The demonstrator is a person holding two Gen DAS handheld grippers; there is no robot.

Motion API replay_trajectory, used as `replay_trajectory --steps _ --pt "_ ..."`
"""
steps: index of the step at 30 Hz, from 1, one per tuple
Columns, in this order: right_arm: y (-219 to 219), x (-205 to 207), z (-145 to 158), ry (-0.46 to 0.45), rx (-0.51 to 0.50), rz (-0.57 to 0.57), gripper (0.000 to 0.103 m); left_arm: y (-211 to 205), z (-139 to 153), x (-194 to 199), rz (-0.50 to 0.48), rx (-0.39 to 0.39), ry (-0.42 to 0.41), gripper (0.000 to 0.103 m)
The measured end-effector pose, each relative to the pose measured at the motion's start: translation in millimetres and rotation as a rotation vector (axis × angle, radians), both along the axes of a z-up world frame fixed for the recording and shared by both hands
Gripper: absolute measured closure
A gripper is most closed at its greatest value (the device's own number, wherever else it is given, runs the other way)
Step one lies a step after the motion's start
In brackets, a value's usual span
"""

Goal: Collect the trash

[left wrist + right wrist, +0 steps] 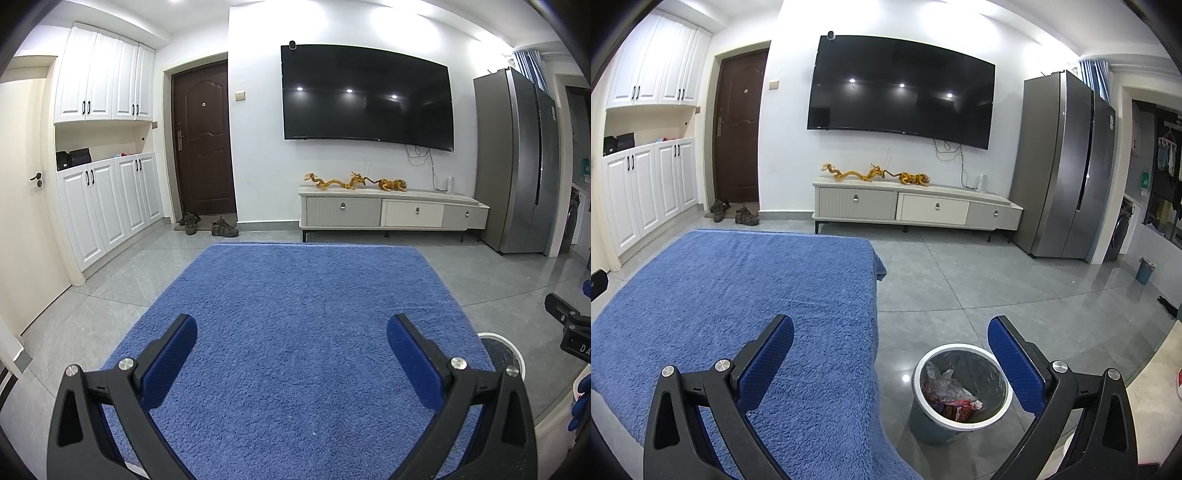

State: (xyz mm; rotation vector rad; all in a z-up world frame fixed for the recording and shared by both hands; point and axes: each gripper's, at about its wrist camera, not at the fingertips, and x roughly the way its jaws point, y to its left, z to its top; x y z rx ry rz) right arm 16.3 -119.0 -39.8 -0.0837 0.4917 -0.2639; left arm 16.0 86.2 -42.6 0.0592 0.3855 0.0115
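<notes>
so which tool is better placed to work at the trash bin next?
Right. The right tool hangs open near the trash bin, which sits on the floor beside the blue cloth. The left tool is open over bare cloth.

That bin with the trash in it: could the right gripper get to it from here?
Probably yes. The right gripper is open and empty, and the bin stands uncovered on the floor just beside the blue cloth, nothing between them.

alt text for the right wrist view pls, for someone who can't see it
The right tongs hang open and empty above a blue fleece-covered table and a white-rimmed bin on the grey floor, holding crumpled wrappers. Beyond, a wall-mounted TV hangs over a low cabinet, beside a grey fridge.
</notes>
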Motion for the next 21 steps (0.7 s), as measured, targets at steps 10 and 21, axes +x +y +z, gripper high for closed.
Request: replay_trajectory --steps 10,21 --pt "-5.6 0.3 1.5 -0.011 0.002 -0.008 0.000 -0.7 1.2 -0.8 0.010 0.017 -0.025 0.000" --pt "-4.3 1.8 1.9 -0.015 -0.005 -0.006 0.000 -2.9 1.0 1.0 0.008 0.023 -0.022 0.000"
